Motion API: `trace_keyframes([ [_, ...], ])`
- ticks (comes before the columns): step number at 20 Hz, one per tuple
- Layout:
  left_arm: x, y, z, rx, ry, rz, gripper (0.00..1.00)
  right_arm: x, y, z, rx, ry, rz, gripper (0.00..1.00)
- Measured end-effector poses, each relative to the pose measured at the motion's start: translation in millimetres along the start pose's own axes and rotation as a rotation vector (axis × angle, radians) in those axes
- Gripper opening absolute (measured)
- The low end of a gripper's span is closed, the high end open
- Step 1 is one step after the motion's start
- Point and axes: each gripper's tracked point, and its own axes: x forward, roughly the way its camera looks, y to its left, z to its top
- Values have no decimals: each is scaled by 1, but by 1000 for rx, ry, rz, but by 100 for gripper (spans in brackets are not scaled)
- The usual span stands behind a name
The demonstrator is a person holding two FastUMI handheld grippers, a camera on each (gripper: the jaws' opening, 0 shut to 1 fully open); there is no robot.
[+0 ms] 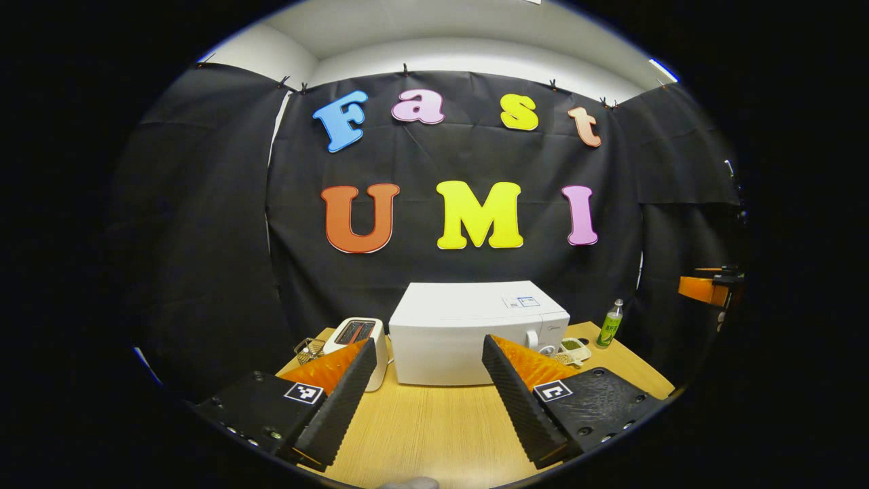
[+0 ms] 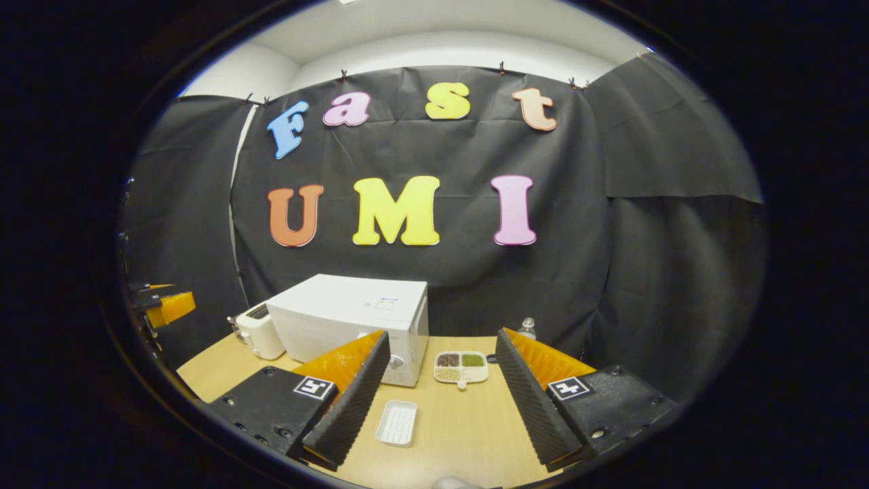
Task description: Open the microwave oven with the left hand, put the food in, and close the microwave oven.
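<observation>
The white microwave (image 1: 468, 333) stands with its door shut at the back of the wooden table (image 1: 421, 421). My left gripper (image 1: 429, 343) hovers open in front of it, some way short of the door, nothing between its fingers. Right of the microwave lies the food, a small white divided dish (image 2: 461, 367) with brown, green and pale grains, also in the left gripper view as the dish (image 1: 574, 348). My right gripper (image 2: 442, 336) is open and empty above the table's front, the microwave (image 2: 346, 312) to its left. The other gripper (image 2: 166, 305) appears far left.
A white toaster (image 1: 360, 336) stands left of the microwave with a small wire rack (image 1: 309, 350) beside it. A green bottle (image 1: 611, 324) stands at the back right. An empty white rectangular tray (image 2: 398, 422) lies on the table in front of the microwave's right end.
</observation>
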Motion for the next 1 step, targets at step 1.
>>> trace_keyframes([
  [1, 0, -1, 0, 0, -2, -3, 96, 0, 1, 1, -1, -3, 2, 94],
])
